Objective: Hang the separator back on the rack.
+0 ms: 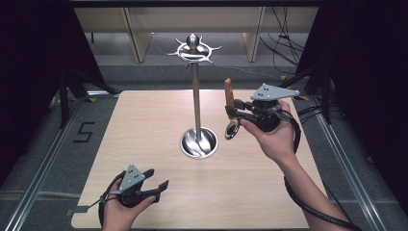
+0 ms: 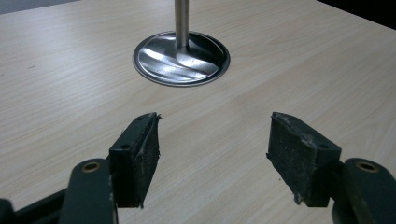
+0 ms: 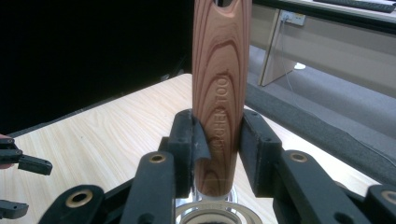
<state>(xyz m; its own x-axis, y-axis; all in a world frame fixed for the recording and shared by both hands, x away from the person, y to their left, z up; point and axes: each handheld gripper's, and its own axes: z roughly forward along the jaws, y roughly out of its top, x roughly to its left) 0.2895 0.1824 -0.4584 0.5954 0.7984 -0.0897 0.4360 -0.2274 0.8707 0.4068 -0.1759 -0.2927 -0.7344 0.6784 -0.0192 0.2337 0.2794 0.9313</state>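
A: What's the job here, and how do I do it well?

B: Judging by the layout, the wooden-handled kitchen tool (image 1: 229, 109) is meant to hang on the tall metal stand (image 1: 196, 103) in the middle of the counter (image 1: 269, 202). The right hand-held gripper (image 1: 234, 111) is clamped on the wooden handle, holding the tool upright in the air, just right of the pole, with its metal ring end hanging below the jaws.

A: Which part catches the hook?

B: The handle has a hole near its top; its lower edge shows in the right gripper view (image 3: 223, 3). I'd raise the tool to the hook ring (image 1: 194, 49) at the head of the stand, line the hole up with one prong, then ease it over before letting go. Keep the handle vertical so it doesn't twist in the pads.

A: Anything in the way?

B: The pole itself is close to the tool, so approach the prong from outside, not across the pole. The round base (image 2: 181, 58) is shiny and might slide if bumped.

A: And the other side?

B: The left hand-held gripper (image 1: 155, 185) rests low near the front edge, jaws apart and holding nothing, well clear of the stand. It could steady the base if needed.
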